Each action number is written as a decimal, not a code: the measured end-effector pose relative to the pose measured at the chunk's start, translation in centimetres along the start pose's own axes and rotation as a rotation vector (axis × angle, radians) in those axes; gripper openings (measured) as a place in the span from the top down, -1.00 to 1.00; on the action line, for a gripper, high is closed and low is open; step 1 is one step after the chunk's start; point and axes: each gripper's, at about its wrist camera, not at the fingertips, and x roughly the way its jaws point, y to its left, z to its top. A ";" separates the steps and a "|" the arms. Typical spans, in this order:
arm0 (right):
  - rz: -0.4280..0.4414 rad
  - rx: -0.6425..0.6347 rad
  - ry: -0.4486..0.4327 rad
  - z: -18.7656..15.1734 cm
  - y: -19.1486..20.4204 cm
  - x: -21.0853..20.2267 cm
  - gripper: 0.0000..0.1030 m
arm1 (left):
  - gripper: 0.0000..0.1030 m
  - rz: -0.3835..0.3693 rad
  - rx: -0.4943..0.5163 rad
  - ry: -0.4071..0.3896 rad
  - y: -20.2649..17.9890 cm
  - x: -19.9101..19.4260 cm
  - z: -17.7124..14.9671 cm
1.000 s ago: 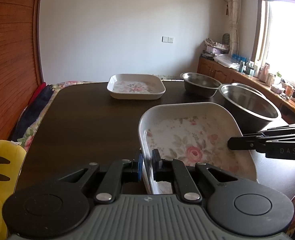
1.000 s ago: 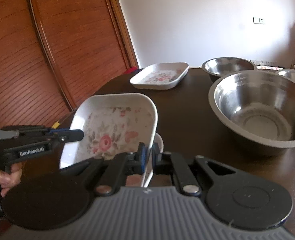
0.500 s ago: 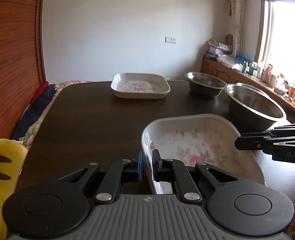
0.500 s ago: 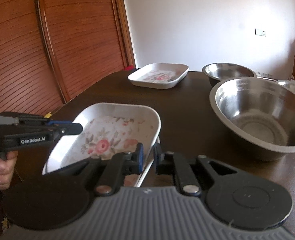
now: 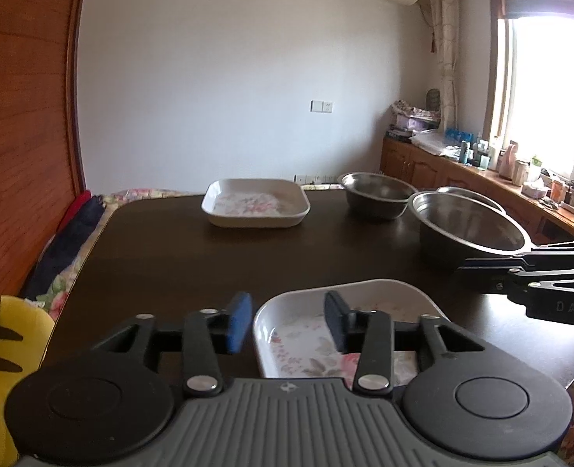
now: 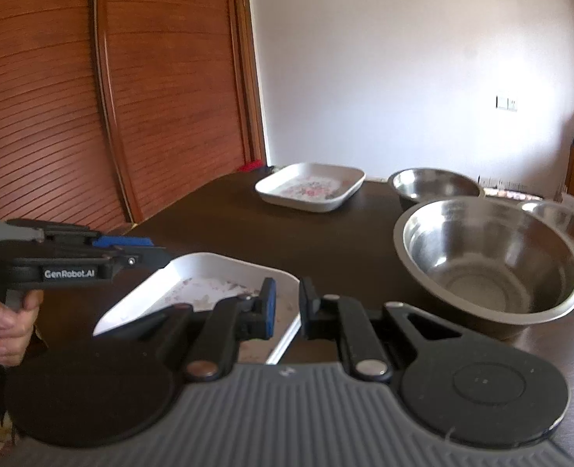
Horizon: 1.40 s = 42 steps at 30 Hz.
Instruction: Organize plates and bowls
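We are setting the near flowered plate [image 5: 325, 334] down at the bench's [image 5: 170, 249] near edge. The left hand-held gripper [image 5: 288, 323] is standing wide apart astride the plate's left rim, gripping nothing. The right hand-held gripper [image 6: 285, 303] is straddling the right rim with a small gap; we judge it just released. To finish well, we are advising backing both straight out, level, without nudging the plate. Only the right view is showing the large steel bowl's [image 6: 489, 264] inside; only the left is showing the window [image 5: 539, 93].
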 end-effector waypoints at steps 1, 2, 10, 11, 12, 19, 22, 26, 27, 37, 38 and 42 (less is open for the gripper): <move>-0.003 -0.002 -0.007 0.0 0.0 -0.2 0.74 | -0.52 -0.001 0.003 -0.005 -0.2 -0.1 0.0; -0.004 -0.004 -0.013 0.0 0.1 -0.3 0.74 | -0.61 -0.003 0.004 -0.011 -0.2 -0.2 0.1; -0.029 -0.038 -0.067 0.4 0.2 -1.2 0.17 | -1.00 0.028 0.016 -0.073 -0.9 -1.2 0.4; -0.031 -0.041 -0.073 0.5 0.2 -1.3 0.12 | -1.00 0.032 0.009 -0.081 -0.9 -1.3 0.5; -0.031 -0.040 -0.078 0.5 0.1 -1.4 0.09 | -1.00 0.035 0.005 -0.088 -0.8 -1.4 0.6; -0.061 -0.044 -0.116 0.9 -0.2 -1.9 -0.25 | -1.00 0.045 0.011 -0.100 -1.0 -1.5 0.8; -0.077 -0.038 -0.128 1.1 -0.3 -2.2 -0.63 | -1.00 0.046 0.020 -0.092 -1.1 -1.4 0.8; -0.100 -0.054 -0.148 1.3 -0.3 -2.4 -0.84 | -1.00 0.045 0.031 -0.081 -1.3 -1.2 0.8; -0.103 -0.056 -0.148 1.4 -0.3 -2.4 -0.86 | -1.00 0.045 0.034 -0.081 -1.4 -1.2 0.8; -0.102 -0.076 -0.149 2.2 -0.3 -2.0 -1.00 | -1.00 0.059 0.059 -0.070 -0.9 -0.3 1.5; -0.104 -0.077 -0.145 2.5 -0.3 -1.8 -1.00 | -1.00 0.061 0.058 -0.070 -0.6 -0.1 1.7; -0.083 -0.045 -0.131 4.0 -1.2 -1.0 -1.00 | -1.00 0.067 0.044 -0.073 0.7 0.8 3.0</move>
